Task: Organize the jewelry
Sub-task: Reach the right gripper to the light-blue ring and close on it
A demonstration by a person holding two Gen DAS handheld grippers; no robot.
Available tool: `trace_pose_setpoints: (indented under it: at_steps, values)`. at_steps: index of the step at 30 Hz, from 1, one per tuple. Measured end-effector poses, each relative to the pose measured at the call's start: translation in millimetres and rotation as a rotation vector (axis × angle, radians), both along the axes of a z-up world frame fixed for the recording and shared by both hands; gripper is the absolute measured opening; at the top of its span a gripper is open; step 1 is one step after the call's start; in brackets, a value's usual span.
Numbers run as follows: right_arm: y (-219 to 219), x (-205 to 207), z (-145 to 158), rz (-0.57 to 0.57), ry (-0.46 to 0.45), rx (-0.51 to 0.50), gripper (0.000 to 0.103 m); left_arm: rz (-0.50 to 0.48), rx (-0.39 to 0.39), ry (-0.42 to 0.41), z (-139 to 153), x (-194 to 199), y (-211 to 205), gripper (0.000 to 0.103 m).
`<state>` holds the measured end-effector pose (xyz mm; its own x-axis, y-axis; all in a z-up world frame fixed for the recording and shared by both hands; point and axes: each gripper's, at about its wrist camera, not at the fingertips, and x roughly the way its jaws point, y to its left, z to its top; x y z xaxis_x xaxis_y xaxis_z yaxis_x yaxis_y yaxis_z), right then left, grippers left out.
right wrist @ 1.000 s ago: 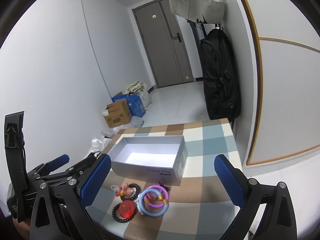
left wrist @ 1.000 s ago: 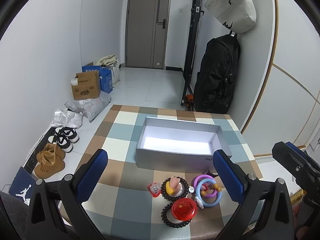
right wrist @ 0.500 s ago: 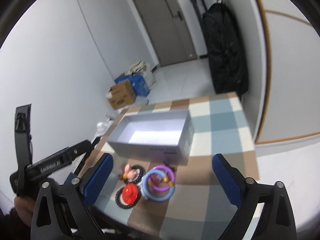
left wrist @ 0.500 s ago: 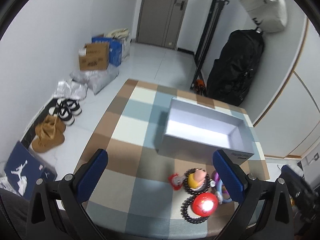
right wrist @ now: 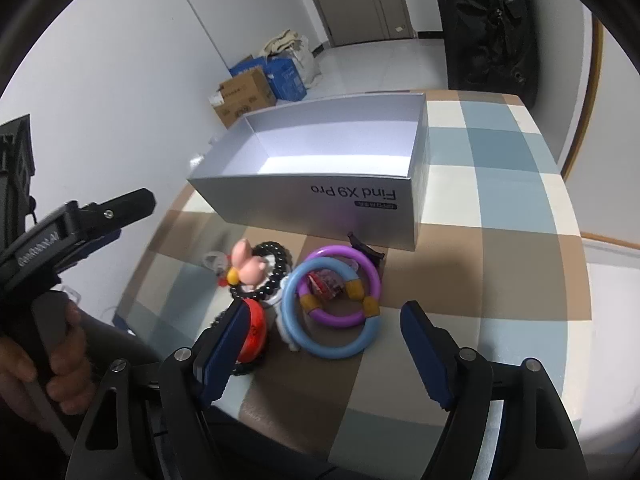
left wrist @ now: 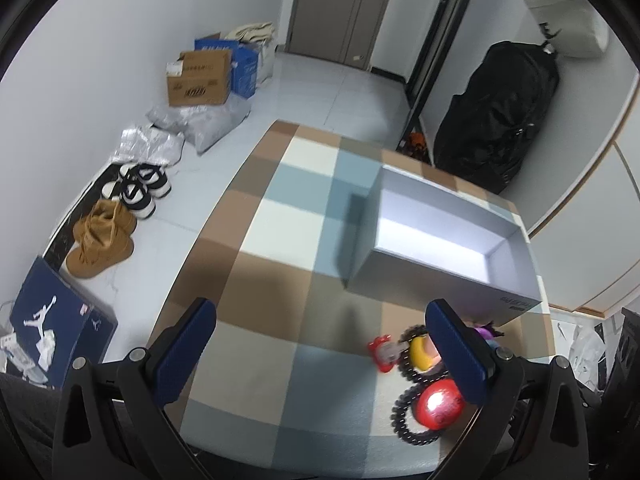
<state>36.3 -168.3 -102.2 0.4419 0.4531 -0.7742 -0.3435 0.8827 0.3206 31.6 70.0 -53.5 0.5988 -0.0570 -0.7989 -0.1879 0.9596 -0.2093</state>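
Observation:
An open grey box [right wrist: 340,204] [left wrist: 448,236] stands empty on the checked table [right wrist: 520,216]. In front of it lie a blue ring [right wrist: 304,338], a purple ring [right wrist: 372,270], a black bead bracelet [right wrist: 278,270] with a pink figure [right wrist: 250,266], and a second bead bracelet with a red disc [right wrist: 256,332] [left wrist: 440,404]. My right gripper [right wrist: 324,348] is open, low over the rings. My left gripper [left wrist: 324,352] is open and empty, left of the jewelry, above the table; it also shows at the left of the right wrist view [right wrist: 80,224].
The table's near edge runs just below both grippers. On the floor to the left are shoes [left wrist: 136,188], brown boots [left wrist: 102,232], a blue shoebox [left wrist: 52,320] and cardboard boxes [left wrist: 200,76]. A black bag [left wrist: 496,120] hangs behind the table.
Both grippers have tilted down toward the table. The right one has come closer to the rings. The left view has swung left, so the jewelry now sits at its right.

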Motion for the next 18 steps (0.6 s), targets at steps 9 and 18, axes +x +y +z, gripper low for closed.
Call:
trace_pose_setpoints:
  at_steps: [9,18]
  values:
    - [19.6,7.0,-10.0,0.02,-0.005,-0.1,0.062,0.007,-0.034,0.035,-5.6,3.5,6.9,0.101]
    - [12.2,7.1,-4.5,-0.013,-0.022,-0.067,0.061,-0.075,-0.051,0.024,-6.6,4.1,-4.9,0.096]
